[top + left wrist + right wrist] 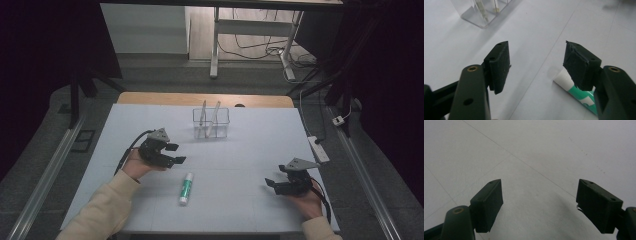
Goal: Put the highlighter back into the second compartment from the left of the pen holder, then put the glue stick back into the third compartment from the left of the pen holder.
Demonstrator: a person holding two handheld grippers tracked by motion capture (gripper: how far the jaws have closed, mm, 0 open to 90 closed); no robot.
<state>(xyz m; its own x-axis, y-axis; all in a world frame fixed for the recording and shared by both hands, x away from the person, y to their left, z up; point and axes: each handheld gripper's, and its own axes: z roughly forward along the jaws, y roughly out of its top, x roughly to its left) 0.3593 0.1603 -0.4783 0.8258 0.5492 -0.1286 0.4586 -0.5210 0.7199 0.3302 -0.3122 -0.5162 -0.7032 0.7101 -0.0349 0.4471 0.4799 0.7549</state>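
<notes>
A white and green tube (186,188) lies flat on the white table (240,150), cap end toward the far side. My left gripper (176,153) hovers just up and left of it, open, nothing between its jaws. In the left gripper view the left gripper (536,65) has the tube (571,87) partly behind its right-hand jaw. A clear plastic box (211,123) with two pale sticks leaning in it stands at the back middle, and the box (481,12) shows at the top left of that view. My right gripper (272,184) rests low at the right, open and empty, as the right gripper (540,205) over bare table.
A power strip (318,148) and its cable lie along the table's right edge. A wooden strip (205,99) borders the far edge. Behind the table stand desk legs and loose cables on the floor. Bare surface lies between the tube and the right gripper.
</notes>
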